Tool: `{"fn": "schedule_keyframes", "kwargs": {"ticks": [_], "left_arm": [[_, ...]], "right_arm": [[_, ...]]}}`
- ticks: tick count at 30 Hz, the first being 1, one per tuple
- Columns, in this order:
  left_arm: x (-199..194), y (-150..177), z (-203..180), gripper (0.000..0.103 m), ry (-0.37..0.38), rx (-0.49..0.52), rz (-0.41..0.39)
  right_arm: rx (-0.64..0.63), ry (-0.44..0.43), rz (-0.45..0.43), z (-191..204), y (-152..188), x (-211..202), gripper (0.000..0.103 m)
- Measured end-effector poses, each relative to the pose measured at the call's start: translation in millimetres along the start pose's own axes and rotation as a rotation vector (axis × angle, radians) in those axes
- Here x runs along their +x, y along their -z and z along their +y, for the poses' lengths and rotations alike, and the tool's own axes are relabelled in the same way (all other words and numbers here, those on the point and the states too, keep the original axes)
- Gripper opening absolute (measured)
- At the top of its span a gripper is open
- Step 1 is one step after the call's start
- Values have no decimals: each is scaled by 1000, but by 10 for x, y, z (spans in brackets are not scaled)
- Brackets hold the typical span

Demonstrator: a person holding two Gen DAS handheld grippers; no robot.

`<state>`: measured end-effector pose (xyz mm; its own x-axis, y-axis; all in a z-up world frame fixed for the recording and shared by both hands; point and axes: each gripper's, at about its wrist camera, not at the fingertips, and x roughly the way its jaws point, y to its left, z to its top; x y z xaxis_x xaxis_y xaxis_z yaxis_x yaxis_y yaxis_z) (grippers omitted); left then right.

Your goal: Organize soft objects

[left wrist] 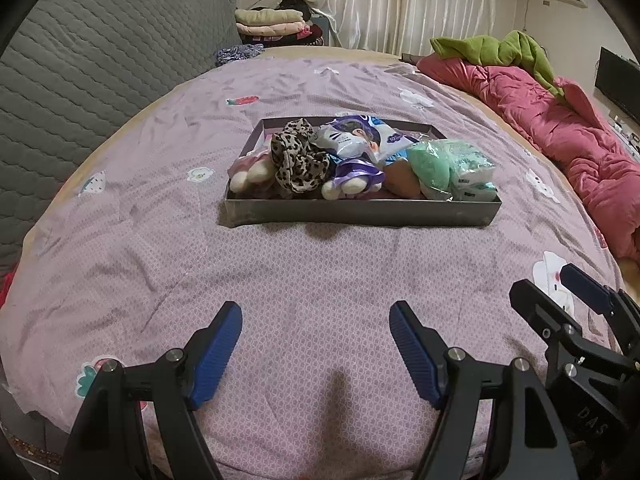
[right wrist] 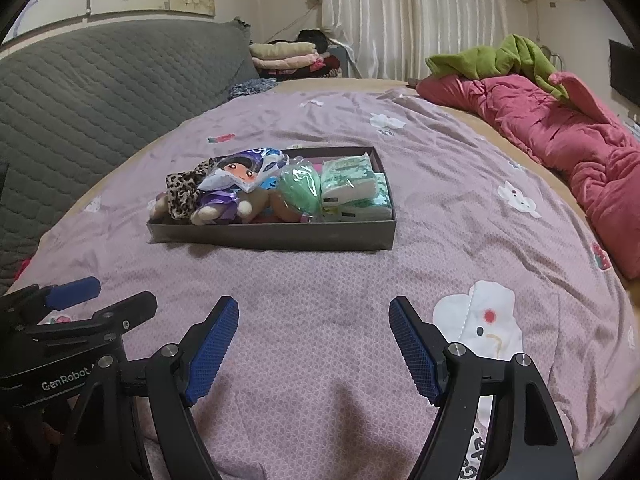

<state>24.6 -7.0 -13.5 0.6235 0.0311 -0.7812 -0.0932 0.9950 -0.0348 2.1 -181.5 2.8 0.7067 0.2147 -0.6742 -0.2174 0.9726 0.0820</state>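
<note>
Both grippers hover low over the bed point(left wrist: 320, 280), side by side. The left gripper point(left wrist: 316, 318) has its jaws spread wide with nothing between them; the right gripper point(right wrist: 314, 312) is likewise released and empty. Well ahead of the left jaws, and ahead and slightly left of the right jaws, a dark shallow box point(left wrist: 360, 212) holds the soft objects: a leopard-print scrunchie point(left wrist: 298, 160), a purple-dressed doll point(right wrist: 228, 184), a green bagged item point(right wrist: 302, 188) and tissue packs point(right wrist: 356, 192).

leopard-print scarf point(left wrist: 298, 160), pink quilt point(left wrist: 560, 128), green tissues point(right wrist: 356, 190)
</note>
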Motion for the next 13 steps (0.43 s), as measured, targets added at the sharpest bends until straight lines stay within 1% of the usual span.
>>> {"fn": "schedule_keyframes", "kwargs": {"ticks": [13], "left_arm": [[31,10,15,76,-10,-1,7]], "right_arm": [[-2,1,3,-8,-4,-7,79]]}}
